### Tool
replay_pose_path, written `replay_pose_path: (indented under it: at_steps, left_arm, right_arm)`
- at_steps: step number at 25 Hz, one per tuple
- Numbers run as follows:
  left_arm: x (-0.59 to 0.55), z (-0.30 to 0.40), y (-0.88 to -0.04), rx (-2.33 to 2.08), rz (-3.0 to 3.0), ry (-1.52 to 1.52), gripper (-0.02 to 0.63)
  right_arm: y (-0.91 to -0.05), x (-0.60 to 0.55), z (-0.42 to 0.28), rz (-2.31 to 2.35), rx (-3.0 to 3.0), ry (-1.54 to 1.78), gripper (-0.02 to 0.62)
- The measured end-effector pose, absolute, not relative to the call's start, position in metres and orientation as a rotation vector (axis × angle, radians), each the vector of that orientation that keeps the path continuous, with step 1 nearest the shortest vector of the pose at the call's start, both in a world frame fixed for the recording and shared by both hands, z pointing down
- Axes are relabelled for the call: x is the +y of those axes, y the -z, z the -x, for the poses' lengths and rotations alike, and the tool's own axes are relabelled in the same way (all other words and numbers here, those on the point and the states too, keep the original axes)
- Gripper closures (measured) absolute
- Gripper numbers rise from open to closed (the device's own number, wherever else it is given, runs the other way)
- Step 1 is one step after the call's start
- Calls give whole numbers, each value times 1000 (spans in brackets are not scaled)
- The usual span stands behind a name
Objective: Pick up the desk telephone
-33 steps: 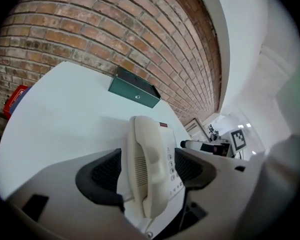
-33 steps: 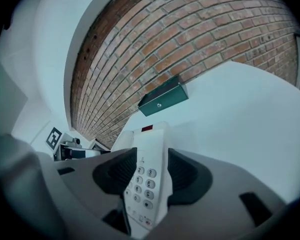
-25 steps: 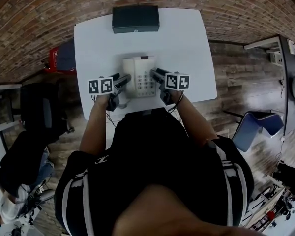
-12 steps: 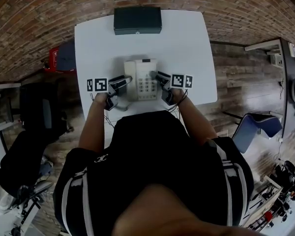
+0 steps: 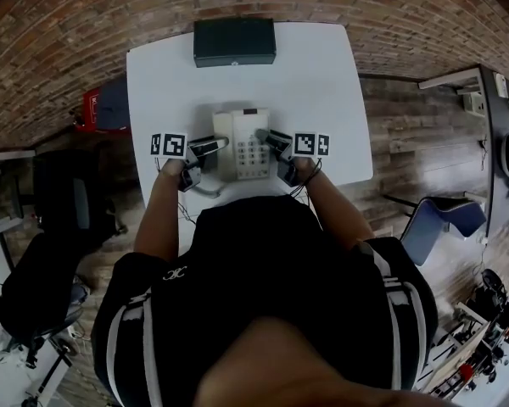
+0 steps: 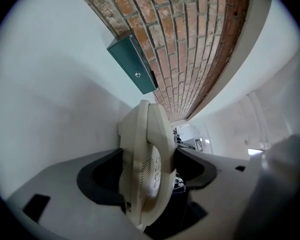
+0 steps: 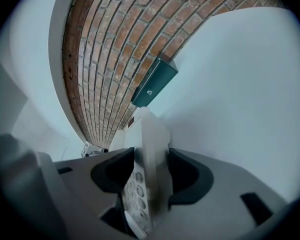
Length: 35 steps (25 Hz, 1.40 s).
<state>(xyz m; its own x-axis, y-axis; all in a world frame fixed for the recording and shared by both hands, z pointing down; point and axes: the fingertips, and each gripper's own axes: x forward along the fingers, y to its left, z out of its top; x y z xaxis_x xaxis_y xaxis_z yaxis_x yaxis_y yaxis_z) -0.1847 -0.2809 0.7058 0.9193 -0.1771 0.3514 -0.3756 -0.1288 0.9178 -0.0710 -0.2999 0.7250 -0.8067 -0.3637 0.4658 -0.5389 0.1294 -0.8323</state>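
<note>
Brick wall (image 5: 110, 7) at the back, wood floor (image 5: 407, 168) to the right. White table (image 5: 322, 75) in front of the person, with a dark green box (image 5: 234, 41) at its far edge by the wall. Desk telephone (image 5: 244, 142) sits on the table near the front edge, keypad up, handset on its left side. Left gripper (image 5: 210, 145): jaws closed on the handset side. Right gripper (image 5: 267, 136): jaws wide and just been opening. The keypad-side edge stands between its pads, not squeezed.

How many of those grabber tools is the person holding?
2. The left hand-held gripper grips the telephone on its handset side. The right hand-held gripper, whose jaws have just been opening, has the phone's keypad-side edge between them. None seem hidden.
</note>
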Motion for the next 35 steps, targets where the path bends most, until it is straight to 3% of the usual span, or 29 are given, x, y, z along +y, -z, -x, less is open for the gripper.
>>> replay_pose_path:
  at_steps: [14,35]
  left_arm:
    - [-280,189,-687,-487,-1674,-160,284]
    - [-299,176,-584,-588,-1729,-84,284]
  right_arm:
    - [-694,-305,79,-857,-2254,-1592,399]
    - [-591,-325,64,-894,-2313,-1516,399]
